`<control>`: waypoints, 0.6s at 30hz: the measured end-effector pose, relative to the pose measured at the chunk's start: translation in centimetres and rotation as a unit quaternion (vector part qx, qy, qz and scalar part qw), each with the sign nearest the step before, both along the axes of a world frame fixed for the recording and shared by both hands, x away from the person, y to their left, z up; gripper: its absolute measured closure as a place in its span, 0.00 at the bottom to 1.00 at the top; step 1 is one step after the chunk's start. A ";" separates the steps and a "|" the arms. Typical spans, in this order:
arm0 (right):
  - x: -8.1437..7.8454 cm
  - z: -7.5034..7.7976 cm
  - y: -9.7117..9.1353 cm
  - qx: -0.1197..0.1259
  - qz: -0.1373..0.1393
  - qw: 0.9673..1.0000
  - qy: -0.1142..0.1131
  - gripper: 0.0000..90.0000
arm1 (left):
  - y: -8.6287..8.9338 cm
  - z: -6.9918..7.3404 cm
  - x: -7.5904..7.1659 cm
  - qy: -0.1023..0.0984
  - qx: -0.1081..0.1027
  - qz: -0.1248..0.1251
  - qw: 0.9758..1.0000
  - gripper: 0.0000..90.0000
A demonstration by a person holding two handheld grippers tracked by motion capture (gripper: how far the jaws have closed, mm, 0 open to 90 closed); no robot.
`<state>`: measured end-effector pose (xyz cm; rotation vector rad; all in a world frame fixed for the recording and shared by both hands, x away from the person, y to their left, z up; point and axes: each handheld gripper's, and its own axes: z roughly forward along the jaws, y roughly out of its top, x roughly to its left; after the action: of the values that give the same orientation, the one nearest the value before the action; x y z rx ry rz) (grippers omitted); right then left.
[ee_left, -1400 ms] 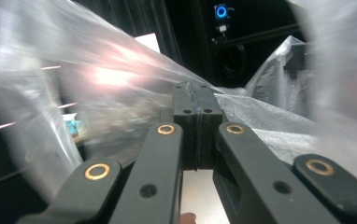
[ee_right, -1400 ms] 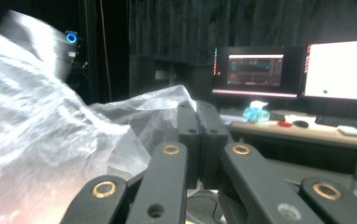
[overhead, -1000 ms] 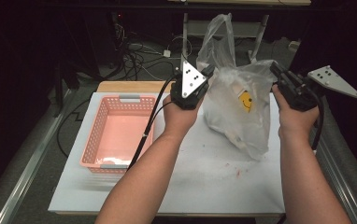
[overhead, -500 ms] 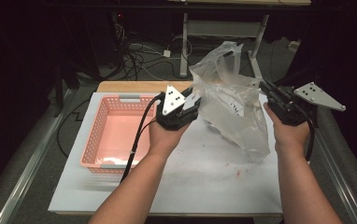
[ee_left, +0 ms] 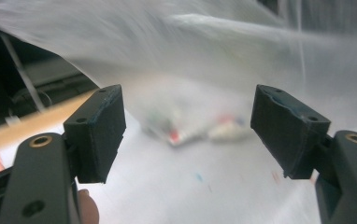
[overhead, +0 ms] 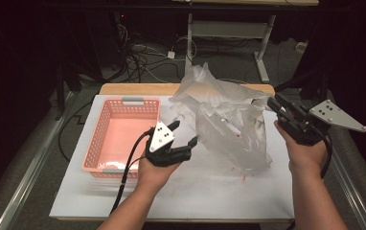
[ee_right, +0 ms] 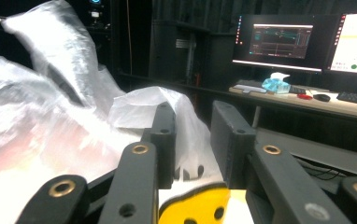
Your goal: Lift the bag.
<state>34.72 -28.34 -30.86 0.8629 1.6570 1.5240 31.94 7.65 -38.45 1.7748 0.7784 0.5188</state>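
The clear plastic bag point(overhead: 229, 127) is slumping near the worktop's point(overhead: 210, 191) far right corner. Both jaw pairs have just been opening: the left hand-held gripper point(overhead: 183, 134) is released beside it, the right hand-held gripper point(overhead: 273, 103) is loosening around the bag's edge, apparently setting it down.

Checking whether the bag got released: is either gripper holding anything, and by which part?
Left gripper: nothing, jaws wide. Right gripper: jaws parted, the plastic bag's handle between them, no pinch.

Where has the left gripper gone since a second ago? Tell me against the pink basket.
Yes. The left gripper let go of the plastic bag, jaws opening, and dropped toward the person, level with the pink basket.
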 end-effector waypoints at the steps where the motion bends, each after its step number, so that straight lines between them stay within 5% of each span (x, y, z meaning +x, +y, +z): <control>1: -0.2 -0.2 -0.1 -0.003 0.002 1.000 -0.002 0.78 | 0.1 -0.6 -0.2 0.006 0.003 -0.006 1.000 0.28; 10: -1.6 -2.7 -0.8 -0.015 0.004 1.000 0.026 0.74 | 0.0 -4.0 -1.6 0.053 -0.010 -0.024 0.998 0.20; 18: -2.2 -5.6 -1.5 -0.022 0.003 0.998 0.061 0.71 | -0.2 -5.3 -2.7 0.065 -0.001 -0.039 0.997 0.13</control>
<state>32.51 -29.86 -36.47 0.9443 1.7756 1.4585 29.28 7.43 -43.78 1.8438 0.7960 0.3542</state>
